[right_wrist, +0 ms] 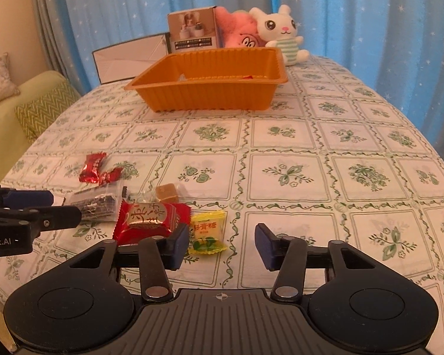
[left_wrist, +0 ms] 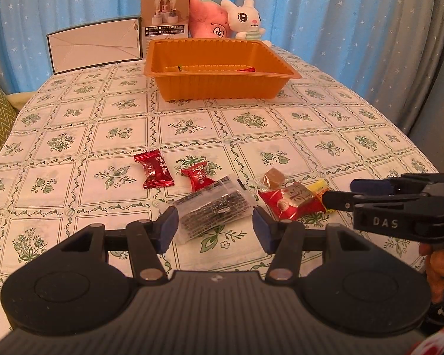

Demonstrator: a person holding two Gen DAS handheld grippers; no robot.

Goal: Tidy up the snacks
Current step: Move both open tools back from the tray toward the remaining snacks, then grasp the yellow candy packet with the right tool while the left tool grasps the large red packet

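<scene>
The left gripper (left_wrist: 215, 227) points forward and downward at the table, low over the cloth. Its jaws stand apart, and the clear packet with dark sesame sticks (left_wrist: 213, 207) lies between the blue pads (left_wrist: 170, 227), but I see a small gap on each side, so nothing is grasped. The right gripper (right_wrist: 222, 244) also points downward at a slant, and it is released too: only bare tablecloth (right_wrist: 284, 177) is between its fingers. Its left pad (right_wrist: 179, 244) covers the edge of the yellow candy (right_wrist: 207, 230); whether it touches it I cannot tell. In the left wrist view this gripper comes in from the right side, with a part of the person's hand (left_wrist: 439, 269) under it.

Just beside the yellow candy lies the big red packet with a gold label (right_wrist: 151, 222), and behind it a brown caramel cube (right_wrist: 167, 193) in clear wrap. Further left are two small red candies (left_wrist: 154, 170), one near the other. All these snacks lie on the near part of the table.

The orange tray (left_wrist: 222, 88) stands well apart, at the far side, with a few small things on its bottom. Behind it are a white box (left_wrist: 96, 44), a carton with a product photo (left_wrist: 165, 14), a pink plush toy (left_wrist: 207, 19) and a white plush rabbit (left_wrist: 247, 19), before blue curtains (left_wrist: 340, 14).
</scene>
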